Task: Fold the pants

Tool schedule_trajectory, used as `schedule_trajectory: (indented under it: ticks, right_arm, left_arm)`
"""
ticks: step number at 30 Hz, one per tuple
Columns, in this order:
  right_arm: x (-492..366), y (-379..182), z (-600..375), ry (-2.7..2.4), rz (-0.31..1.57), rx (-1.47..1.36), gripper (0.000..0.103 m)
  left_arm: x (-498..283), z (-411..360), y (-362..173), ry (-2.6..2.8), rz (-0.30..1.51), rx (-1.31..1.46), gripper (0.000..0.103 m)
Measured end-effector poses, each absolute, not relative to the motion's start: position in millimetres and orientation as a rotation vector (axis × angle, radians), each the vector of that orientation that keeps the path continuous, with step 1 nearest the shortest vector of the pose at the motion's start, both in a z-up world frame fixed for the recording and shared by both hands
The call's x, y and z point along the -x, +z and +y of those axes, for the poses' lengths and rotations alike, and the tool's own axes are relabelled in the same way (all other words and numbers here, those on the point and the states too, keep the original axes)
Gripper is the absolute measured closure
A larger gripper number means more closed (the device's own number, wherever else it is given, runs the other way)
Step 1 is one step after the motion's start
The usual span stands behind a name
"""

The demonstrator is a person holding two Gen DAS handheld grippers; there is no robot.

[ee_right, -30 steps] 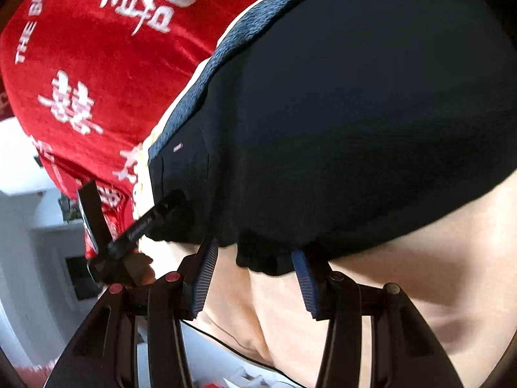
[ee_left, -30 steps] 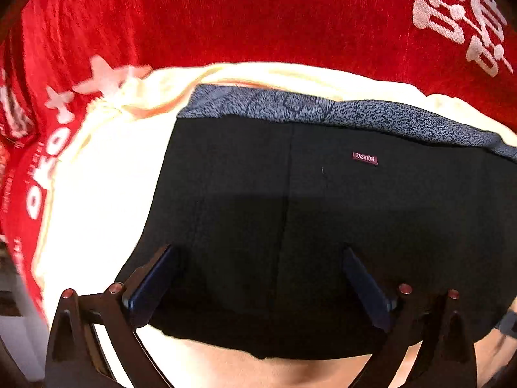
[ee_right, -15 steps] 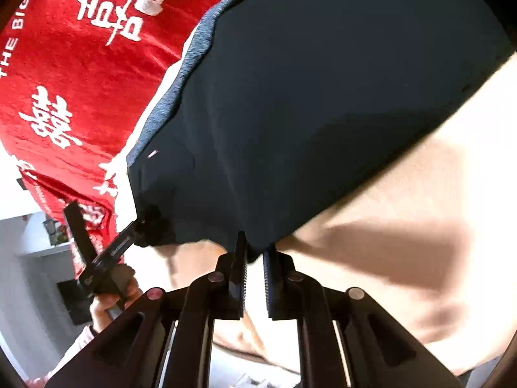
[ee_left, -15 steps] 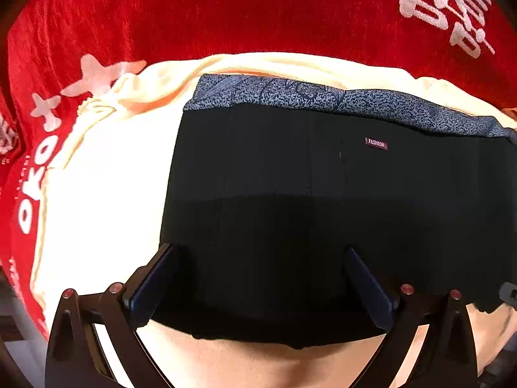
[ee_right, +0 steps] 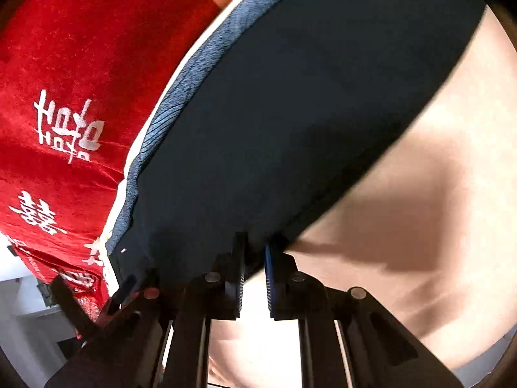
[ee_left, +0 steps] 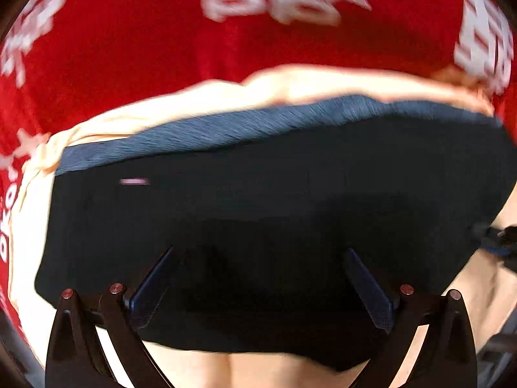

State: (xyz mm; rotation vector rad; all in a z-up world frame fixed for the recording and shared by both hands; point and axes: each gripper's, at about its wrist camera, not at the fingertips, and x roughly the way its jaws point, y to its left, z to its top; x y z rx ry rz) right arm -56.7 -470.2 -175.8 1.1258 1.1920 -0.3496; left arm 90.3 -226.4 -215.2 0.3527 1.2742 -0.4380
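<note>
Two layers of cloth sit under the black pants (ee_left: pixel 284 213) here: a cream sheet (ee_left: pixel 290 85) directly beneath them and, under that, a red cloth (ee_left: pixel 129 48) printed with white characters that covers the surface out to its far edge. The pants lie folded into a broad dark band on the cream sheet, grey-blue waistband (ee_left: pixel 226 126) along their far edge and a small pale label (ee_left: pixel 134 181) on the black near the waistband's left end. From the left wrist view, the left gripper (ee_left: pixel 258 278) stands wide, both blue pads spread apart low over the near part of the black fabric, nothing pinched between them; blur hides whether the tips touch the cloth. Over on the right wrist view, the right gripper (ee_right: pixel 253 258) has just been closing and is now down to a narrow slit, clamped on the pants' near edge, with the dark hem running into the gap between its fingertips. At the right margin of the left view that same tool shows as a dark, blurred shape against the pants' right end. Cream sheet lies bare to the right of the pants, crossed by a hard shadow. Nothing stands between either tool and the fabric. No containers to report on this surface.
</note>
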Motion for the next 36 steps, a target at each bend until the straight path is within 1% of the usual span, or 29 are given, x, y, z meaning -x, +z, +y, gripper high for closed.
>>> schedule_trajectory:
  ticks: [1,2,3,5,6,9,13,16,18,19,21,23,24,27,30,33,36]
  right_arm:
    - [61,-174,-473,-0.374,1.211,-1.111,0.09]
    - [64,-170,-476,-0.407,1.239,-1.089,0.082]
    - [66,-165,-479,-0.415,1.251,-1.076,0.074]
    - [65,-146,-487,-0.403,1.252,-0.972,0.074]
    - [54,-131,-488,-0.352,1.232,-0.876,0.073]
    - [5,-117,-484,-0.222,1.215,-0.742,0.073]
    - [-63,-132,-479,-0.114,1.208,-0.651,0.074]
    - [-104,-156,-469,-0.042,1.223,-0.623,0.074]
    - [-113,-172,-474,-0.067,1.257,-0.578,0.075]
    - [-113,-179,-482,-0.065,1.252,-0.589,0.082]
    - [-108,-180,-498,-0.075,1.222,-0.609,0.086]
    - [-101,-177,-518,-0.154,1.204,-0.571,0.086]
    - [-97,-177,-532,-0.21,1.202,-0.555,0.086]
    - [-84,-175,-568,-0.339,1.186,-0.563,0.086]
    - [-65,-161,-586,-0.42,1.166,-0.619,0.082]
    - [-43,-147,-578,-0.42,1.18,-0.636,0.079]
    - [-19,-138,-552,-0.362,1.206,-0.614,0.079]
  left_arm:
    - [-89,-230,-223,-0.421,1.282,-0.369,0.0]
    - [-90,-227,-224,-0.416,1.282,-0.337,0.0]
    - [-94,-223,-224,-0.41,1.322,-0.307,0.0]
    - [-102,-220,-221,-0.374,1.367,-0.327,0.0]
    - [-107,-219,-215,-0.36,1.359,-0.343,0.0]
    - [-128,-225,-197,-0.385,1.318,-0.29,0.0]
    - [-159,-273,-193,-0.393,1.274,-0.224,0.0]
    - [-179,-314,-207,-0.351,1.245,-0.244,0.0]
    - [-192,-324,-224,-0.295,1.244,-0.286,0.0]
    - [-195,-327,-229,-0.273,1.244,-0.285,0.0]
    - [-211,-316,-237,-0.214,1.256,-0.239,0.0]
    - [-211,-285,-241,-0.17,1.276,-0.187,0.0]
    - [-232,-278,-244,-0.158,1.279,-0.183,0.0]
    - [-247,-258,-244,-0.125,1.264,-0.239,0.0]
    - [-249,-248,-235,-0.114,1.273,-0.253,0.0]
    - [-231,-240,-214,-0.166,1.28,-0.24,0.0]
    - [-203,-245,-201,-0.237,1.296,-0.247,0.0]
